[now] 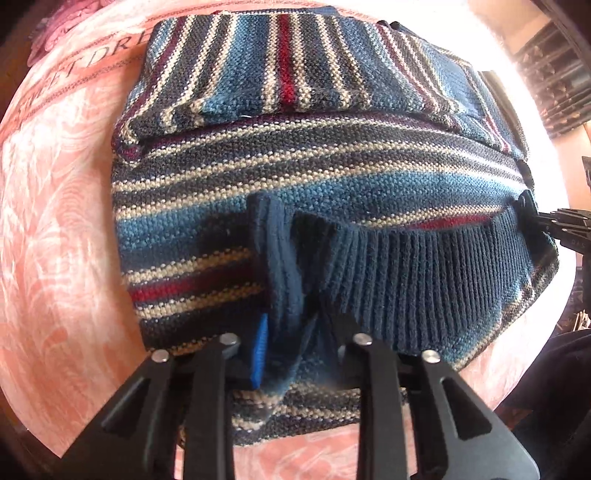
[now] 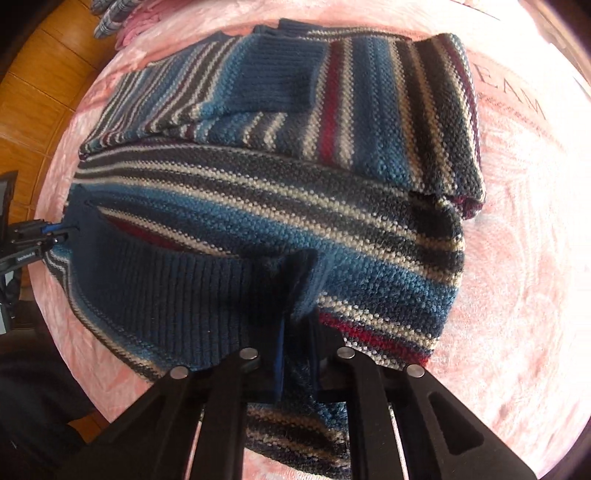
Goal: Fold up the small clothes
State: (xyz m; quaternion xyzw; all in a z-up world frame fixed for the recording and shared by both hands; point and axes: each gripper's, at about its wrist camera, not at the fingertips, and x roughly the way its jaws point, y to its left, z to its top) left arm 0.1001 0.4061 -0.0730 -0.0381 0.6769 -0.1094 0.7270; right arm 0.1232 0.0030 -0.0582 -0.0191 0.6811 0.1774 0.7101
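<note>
A knitted sweater (image 1: pixel 295 177) (image 2: pixel 295 206) with blue, navy, cream and red stripes lies on a pink bedspread (image 1: pixel 55 229) (image 2: pixel 524 258). Both sleeves (image 1: pixel 266 70) (image 2: pixel 280 77) are folded across its far half. The near edge, with the ribbed navy hem (image 1: pixel 424 269) (image 2: pixel 159 295), is lifted and bunched. My left gripper (image 1: pixel 291 343) is shut on one hem corner, and it also shows as the left gripper (image 2: pixel 61 233) at the edge of the right wrist view. My right gripper (image 2: pixel 297 349) is shut on the other corner, and it appears as the right gripper (image 1: pixel 532 218) in the left wrist view.
The bedspread carries printed lettering (image 1: pixel 92 55) (image 2: pixel 513 96). A wooden floor (image 2: pixel 33 96) lies beyond the bed's edge, with pink and grey cloth (image 2: pixel 110 18) at the far corner. Dark shelving (image 1: pixel 554 74) stands off to the right. Something dark (image 2: pixel 29 398) sits close on the near side.
</note>
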